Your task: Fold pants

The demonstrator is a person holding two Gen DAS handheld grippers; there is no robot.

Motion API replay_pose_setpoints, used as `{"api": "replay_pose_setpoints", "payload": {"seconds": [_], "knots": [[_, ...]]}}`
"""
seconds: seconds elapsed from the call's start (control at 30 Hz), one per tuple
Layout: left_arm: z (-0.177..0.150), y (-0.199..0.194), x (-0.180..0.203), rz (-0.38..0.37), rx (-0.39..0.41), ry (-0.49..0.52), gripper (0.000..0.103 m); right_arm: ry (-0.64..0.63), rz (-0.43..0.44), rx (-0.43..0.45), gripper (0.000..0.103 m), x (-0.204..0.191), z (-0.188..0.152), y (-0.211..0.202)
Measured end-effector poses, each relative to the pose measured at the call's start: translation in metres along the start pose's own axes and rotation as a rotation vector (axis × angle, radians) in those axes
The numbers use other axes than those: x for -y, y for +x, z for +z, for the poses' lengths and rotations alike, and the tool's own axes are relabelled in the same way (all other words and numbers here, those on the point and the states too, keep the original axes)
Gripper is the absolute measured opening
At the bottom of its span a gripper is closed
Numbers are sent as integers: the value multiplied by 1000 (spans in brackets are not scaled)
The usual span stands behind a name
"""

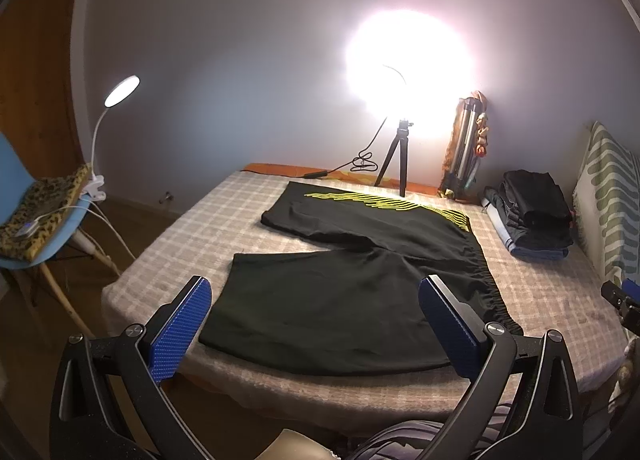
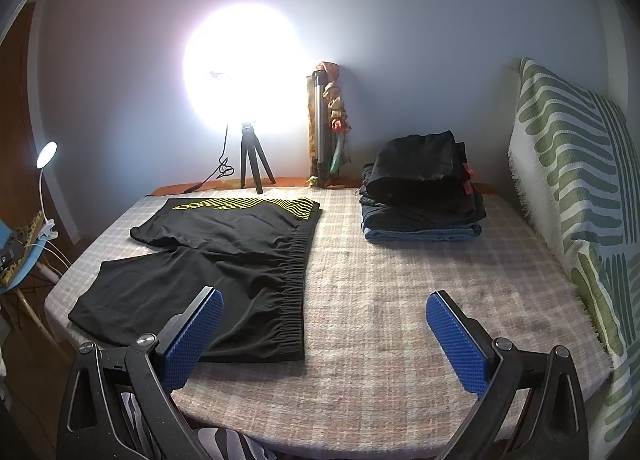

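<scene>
Black shorts (image 1: 352, 280) with yellow wavy stripes lie spread flat on the plaid blanket (image 2: 400, 320), legs pointing away from the stack of folded clothes (image 2: 422, 191), which sits well apart beyond the elastic waistband (image 2: 294, 292). The left gripper (image 1: 316, 324) hovers spread wide over the near leg, holding nothing. The right gripper (image 2: 324, 336) is likewise released, beside the waistband, over bare blanket.
</scene>
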State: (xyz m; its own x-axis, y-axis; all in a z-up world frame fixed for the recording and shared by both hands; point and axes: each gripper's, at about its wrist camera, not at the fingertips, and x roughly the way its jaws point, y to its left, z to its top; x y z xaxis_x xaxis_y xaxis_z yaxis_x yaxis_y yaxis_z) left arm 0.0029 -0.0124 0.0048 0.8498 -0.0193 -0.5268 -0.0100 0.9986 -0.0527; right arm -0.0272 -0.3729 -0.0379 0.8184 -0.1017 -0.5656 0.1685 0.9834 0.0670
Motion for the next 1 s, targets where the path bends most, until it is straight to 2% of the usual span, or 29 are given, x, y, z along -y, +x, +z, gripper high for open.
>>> {"api": "replay_pose_setpoints", "payload": {"seconds": [1.0], "knots": [[2,6,0,-3,-3,5,103,0,13,-1,103,1,-1,6]]}}
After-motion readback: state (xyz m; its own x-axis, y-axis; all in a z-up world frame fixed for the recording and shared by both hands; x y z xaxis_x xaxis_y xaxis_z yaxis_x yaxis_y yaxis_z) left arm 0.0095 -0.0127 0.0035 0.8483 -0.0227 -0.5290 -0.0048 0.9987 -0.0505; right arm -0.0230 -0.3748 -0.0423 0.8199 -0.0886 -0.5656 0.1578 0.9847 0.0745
